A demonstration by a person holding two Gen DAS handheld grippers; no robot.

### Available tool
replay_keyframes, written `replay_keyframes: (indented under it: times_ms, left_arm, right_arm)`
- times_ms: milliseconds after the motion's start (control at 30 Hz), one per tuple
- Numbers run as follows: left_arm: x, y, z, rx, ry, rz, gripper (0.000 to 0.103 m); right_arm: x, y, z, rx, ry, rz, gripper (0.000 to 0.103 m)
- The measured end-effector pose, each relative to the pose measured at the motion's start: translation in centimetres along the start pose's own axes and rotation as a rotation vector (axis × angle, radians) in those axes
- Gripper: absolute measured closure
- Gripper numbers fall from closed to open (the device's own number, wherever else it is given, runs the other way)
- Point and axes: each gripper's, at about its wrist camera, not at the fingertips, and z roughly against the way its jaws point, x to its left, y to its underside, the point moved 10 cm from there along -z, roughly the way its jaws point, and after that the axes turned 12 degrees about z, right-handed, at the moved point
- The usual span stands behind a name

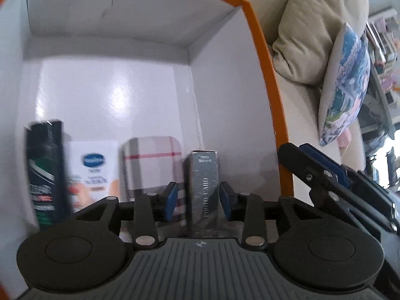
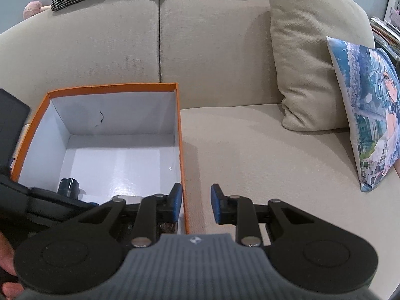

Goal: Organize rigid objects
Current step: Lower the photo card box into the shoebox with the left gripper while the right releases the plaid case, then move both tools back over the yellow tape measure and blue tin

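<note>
Placement step: left hand-held gripper [image 1: 199, 200] pinches the slim grey cardboard carton [image 1: 203, 192] upright inside the orange-rimmed white box [image 1: 265, 80], beside the check-patterned tin [image 1: 150, 162]; next, probably release and withdraw; right hand-held gripper [image 2: 195, 206] spread, empty.

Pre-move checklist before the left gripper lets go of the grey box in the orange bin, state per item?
1. Grey box sits between the left gripper pads: ok; pads look slightly apart from its sides, contact cannot tell.
2. Grey box upright: ok.
3. Grey box resting on the orange box floor: cannot tell, its base is hidden behind the gripper body.
4. Neighbours in row: dark can, white pack, plaid item stand to its left: ok; gap to the plaid item cannot tell.
5. Right gripper open, holding nothing: ok.
6. Right gripper straddles the orange box's right wall, one finger inside: not ok if the left one retracts that way.
</note>
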Motion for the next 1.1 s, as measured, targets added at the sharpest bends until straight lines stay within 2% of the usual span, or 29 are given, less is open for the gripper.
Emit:
replay_keyframes:
  times_ms: [133, 200, 267, 500, 600, 833, 1100]
  left_arm:
    - [0.1, 0.4, 0.3, 0.016, -0.023, -0.026, 0.088]
    - [0.5, 0.5, -0.2, 0.022, -0.034, -0.022, 0.092]
    - [0.5, 0.7, -0.6, 0.026, -0.008, -0.003, 0.095]
    - [1.1, 0.7, -0.7, 0.023, -0.010, 0.017, 0.092]
    - [1.0, 0.7, -0.1, 0.010, -0.013, -0.009, 0.093]
    - [0.1, 1.0, 5.0, -0.079, 0.009, -0.095, 0.093]
    - [1.8, 1.7, 12.1, -0.194, -0.005, -0.133, 0.092]
  right_arm:
    - [0.1, 0.0, 0.1, 0.001, 0.002, 0.002, 0.077]
    - [0.1, 0.1, 0.1, 0.001, 0.002, 0.001, 0.077]
    - [0.1, 0.0, 0.2, -0.002, 0.004, -0.001, 0.076]
    - [0.5, 0.3, 0.3, 0.004, 0.001, 0.017, 0.076]
    - [0.7, 0.3, 0.3, 0.012, -0.003, 0.019, 0.076]
    - [1.4, 0.2, 1.4, 0.021, 0.001, 0.048, 0.077]
    - [3.9, 0.2, 3.9, 0.009, -0.028, 0.061, 0.076]
